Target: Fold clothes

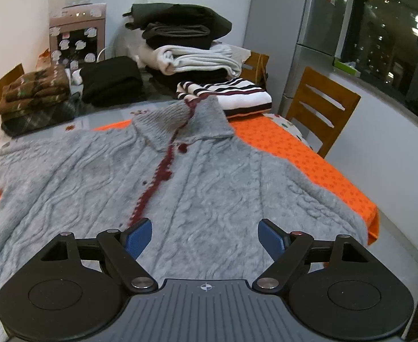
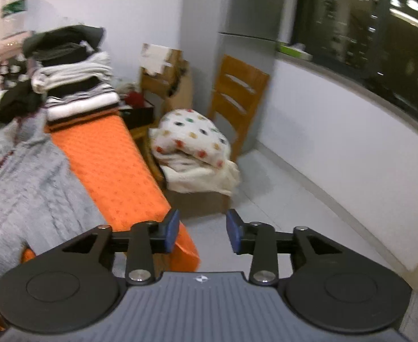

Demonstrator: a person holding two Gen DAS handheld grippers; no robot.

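A grey cable-knit cardigan with a dark red button placket is spread flat, front side up, over the orange patterned cloth that covers the tabletop, its collar pointed toward the far end. The left gripper is held just above the lower part of the cardigan, its blue-padded fingers spread wide and holding nothing. The right gripper is seen past the tabletop's right edge, over the pale tiled floor; its fingers are parted with a clear gap between them and are likewise empty. Behind the collar lies a folded striped white, black and maroon garment, and beyond it a tall stack of folded dark and white clothes is piled. A folded brown patterned knit is set at the far left. A wooden slatted chair stands beside the tabletop, and a polka-dot cushion is seen resting on a cardboard box
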